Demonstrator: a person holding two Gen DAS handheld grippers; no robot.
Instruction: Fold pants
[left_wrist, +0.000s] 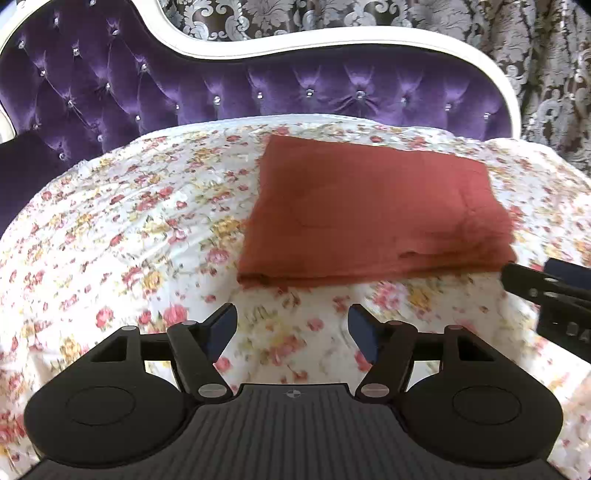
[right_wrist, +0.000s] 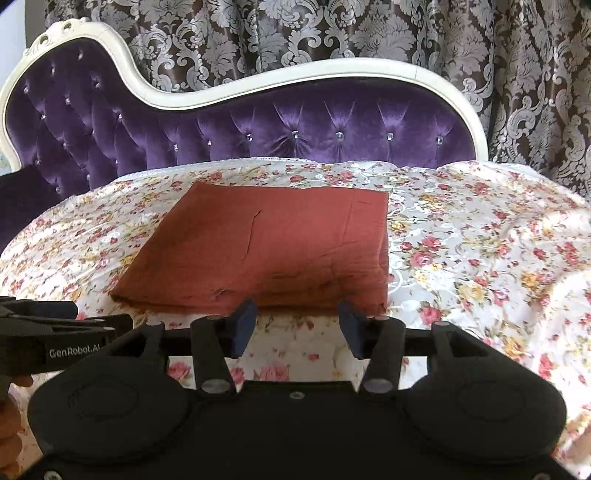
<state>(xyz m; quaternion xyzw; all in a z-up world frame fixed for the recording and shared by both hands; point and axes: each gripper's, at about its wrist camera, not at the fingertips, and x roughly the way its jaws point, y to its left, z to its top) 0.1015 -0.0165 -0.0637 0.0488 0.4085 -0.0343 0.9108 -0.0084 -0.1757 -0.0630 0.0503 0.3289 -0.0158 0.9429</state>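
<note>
Two open tools, right view alone shows folded pants crease, fingers

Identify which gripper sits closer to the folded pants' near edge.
The right gripper: its fingertips almost meet the rust-red pants; the left gripper has floral cover between.

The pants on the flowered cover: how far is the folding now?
Done: the rust-red pants lie as a flat folded rectangle on the flowered cover. In hand: nothing; the left gripper and the right gripper are open, clear of the cloth. Left: perhaps only smoothing.
</note>
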